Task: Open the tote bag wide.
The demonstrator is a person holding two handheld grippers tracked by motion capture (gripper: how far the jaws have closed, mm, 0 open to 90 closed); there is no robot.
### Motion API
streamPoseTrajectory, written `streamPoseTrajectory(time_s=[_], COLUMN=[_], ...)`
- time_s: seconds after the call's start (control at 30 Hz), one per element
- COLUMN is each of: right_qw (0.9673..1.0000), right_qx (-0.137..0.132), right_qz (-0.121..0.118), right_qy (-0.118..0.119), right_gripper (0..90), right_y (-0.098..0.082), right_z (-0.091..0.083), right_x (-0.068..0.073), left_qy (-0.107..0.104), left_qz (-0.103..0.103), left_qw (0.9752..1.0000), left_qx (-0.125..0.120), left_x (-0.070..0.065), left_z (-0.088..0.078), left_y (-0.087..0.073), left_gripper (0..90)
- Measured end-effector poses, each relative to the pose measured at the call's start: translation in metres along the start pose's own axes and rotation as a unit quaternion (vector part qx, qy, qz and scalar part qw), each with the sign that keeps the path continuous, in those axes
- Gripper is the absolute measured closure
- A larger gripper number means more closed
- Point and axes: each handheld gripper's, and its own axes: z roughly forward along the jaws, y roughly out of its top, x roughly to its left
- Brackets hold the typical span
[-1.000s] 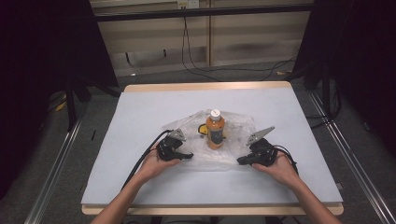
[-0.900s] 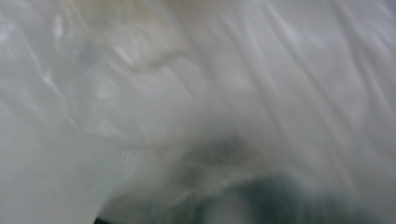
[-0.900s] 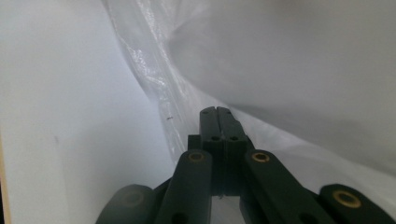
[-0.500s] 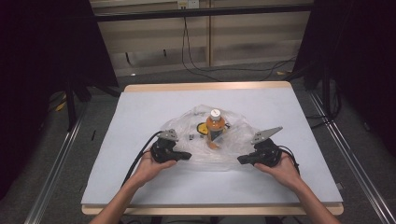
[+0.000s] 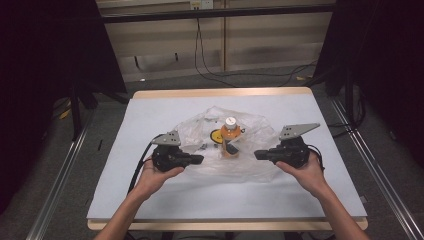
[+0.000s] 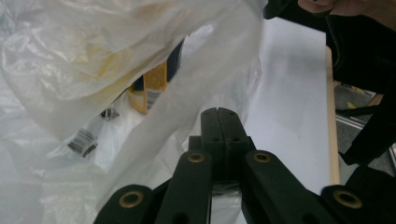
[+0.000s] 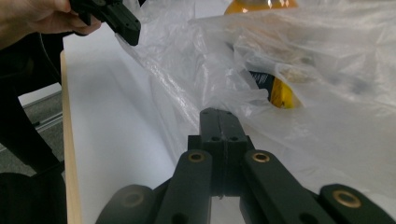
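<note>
Plastic bag [image 5: 225, 145] | edges lifted higher | left gripper [image 5: 199, 160], right gripper [image 5: 259, 155] raised

The bag [image 5: 225, 150] was thin, clear plastic film, crinkled and faintly glossy, milky where its folds lay doubled. Inside it the bottle [image 5: 230, 139] looked like smooth, shiny orange plastic under a white cap. The table [image 5: 150, 112] carried a matt, pale, paper-like sheet, and its bare edge showed light wood. The left gripper [image 6: 220, 122] and right gripper [image 7: 219, 122] were matt black plastic with small brass-coloured rivets; each bore a dull grey plate.
</note>
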Motion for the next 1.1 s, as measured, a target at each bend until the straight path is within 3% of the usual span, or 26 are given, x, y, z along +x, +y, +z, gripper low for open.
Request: streamPoseTrajectory(time_s=[0.23,0.37,0.47,0.67,0.77,0.93,1.1], right_qw=[0.9996,0.9995,0.9994,0.9996,0.9995,0.9992,0.9991], right_qx=[-0.027,-0.029,-0.032,-0.027,-0.03,-0.036,-0.036], right_qz=[-0.01,-0.014,-0.014,-0.001,-0.004,-0.016,-0.016], right_qy=[-0.003,-0.004,-0.003,-0.008,-0.008,-0.009,-0.011], right_gripper=[90.0,90.0,90.0,90.0,90.0,90.0,90.0], right_y=[0.021,0.026,0.023,0.006,0.007,0.021,0.035], right_z=[-0.011,-0.014,-0.016,-0.02,-0.025,-0.032,-0.024], right_x=[0.0,0.0,0.001,0.001,0.004,0.006,-0.003], left_qy=[0.003,0.004,0.004,-0.005,-0.01,-0.001,0.004], left_qz=[0.009,0.014,0.012,-0.013,-0.01,0.008,0.002], left_qw=[0.9999,0.9997,0.9997,0.9995,0.9994,0.9999,1.0], left_qx=[-0.013,-0.018,-0.022,-0.029,-0.031,-0.014,0.0], left_x=[-0.001,-0.003,-0.004,0.004,0.0,-0.002,0.006], left_z=[-0.003,-0.007,-0.008,-0.001,0.003,0.011,0.028], left_y=[0.02,0.024,0.023,0.009,0.012,0.026,0.029], left_gripper=[90.0,90.0,90.0,90.0,90.0,90.0,90.0])
